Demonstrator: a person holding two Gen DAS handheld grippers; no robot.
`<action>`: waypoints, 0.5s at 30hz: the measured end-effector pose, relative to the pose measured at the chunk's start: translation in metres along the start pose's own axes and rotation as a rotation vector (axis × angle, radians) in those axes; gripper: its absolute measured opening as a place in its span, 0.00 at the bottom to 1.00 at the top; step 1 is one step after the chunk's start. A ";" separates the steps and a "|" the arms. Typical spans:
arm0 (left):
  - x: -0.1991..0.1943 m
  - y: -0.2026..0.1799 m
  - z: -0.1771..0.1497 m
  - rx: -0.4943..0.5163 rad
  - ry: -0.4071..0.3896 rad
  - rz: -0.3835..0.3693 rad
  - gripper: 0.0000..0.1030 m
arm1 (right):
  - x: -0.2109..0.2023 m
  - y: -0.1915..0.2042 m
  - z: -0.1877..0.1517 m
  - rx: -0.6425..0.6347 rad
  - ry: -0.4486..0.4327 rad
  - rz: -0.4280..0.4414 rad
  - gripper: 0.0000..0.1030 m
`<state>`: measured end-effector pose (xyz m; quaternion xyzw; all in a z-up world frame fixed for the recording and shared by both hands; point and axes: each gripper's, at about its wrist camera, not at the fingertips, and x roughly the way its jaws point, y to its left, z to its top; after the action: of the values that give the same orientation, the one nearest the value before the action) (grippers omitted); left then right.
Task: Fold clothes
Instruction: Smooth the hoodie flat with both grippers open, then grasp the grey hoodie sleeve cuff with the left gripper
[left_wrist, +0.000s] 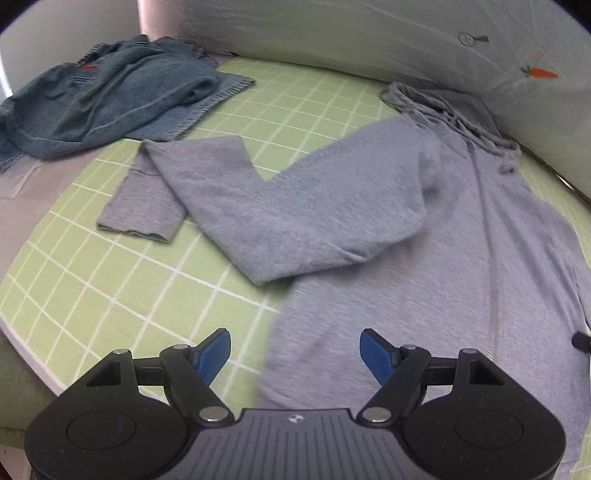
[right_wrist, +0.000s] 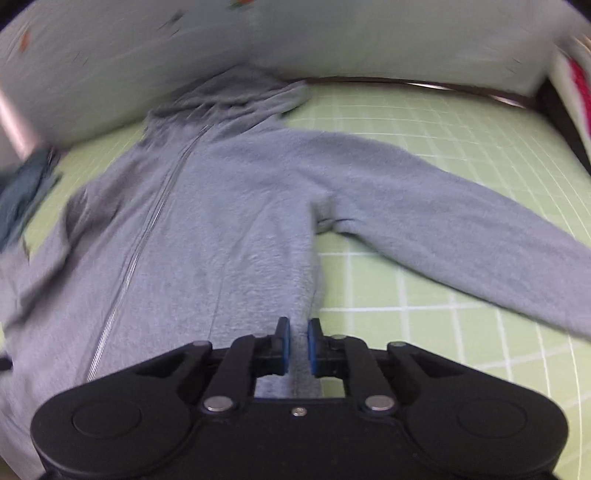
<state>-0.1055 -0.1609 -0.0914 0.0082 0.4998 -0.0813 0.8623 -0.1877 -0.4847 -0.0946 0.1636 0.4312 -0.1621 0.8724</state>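
A grey zip-up hoodie (left_wrist: 388, 221) lies front-up on the green checked bed sheet (left_wrist: 110, 280), its hood (left_wrist: 443, 107) against the far padded wall. One sleeve (left_wrist: 229, 192) is bent and lies out to the left. My left gripper (left_wrist: 295, 350) is open above the hoodie's lower left edge, nothing between its blue pads. In the right wrist view the hoodie (right_wrist: 221, 221) spreads out, its other sleeve (right_wrist: 461, 229) reaching right. My right gripper (right_wrist: 298, 343) is shut at the hoodie's lower right side edge, grey fabric filling the narrow gap between its pads.
A crumpled blue knit garment (left_wrist: 103, 99) lies at the far left of the bed, and shows blurred at the left edge (right_wrist: 22, 199) of the right wrist view. A white padded bumper (left_wrist: 369, 37) walls the far side. The bed's near left edge (left_wrist: 26, 354) drops off.
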 end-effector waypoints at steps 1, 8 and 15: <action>-0.001 0.006 0.001 -0.021 -0.003 0.003 0.75 | 0.001 -0.003 -0.001 0.005 0.007 -0.012 0.10; 0.003 0.057 0.022 -0.114 -0.029 0.071 0.76 | 0.004 0.001 -0.006 0.029 0.019 -0.072 0.19; 0.020 0.103 0.052 -0.133 -0.033 0.118 0.78 | 0.008 0.015 -0.005 0.041 0.025 -0.147 0.54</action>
<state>-0.0359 -0.0670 -0.0895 -0.0211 0.4883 0.0027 0.8724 -0.1802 -0.4701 -0.1021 0.1512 0.4496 -0.2324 0.8491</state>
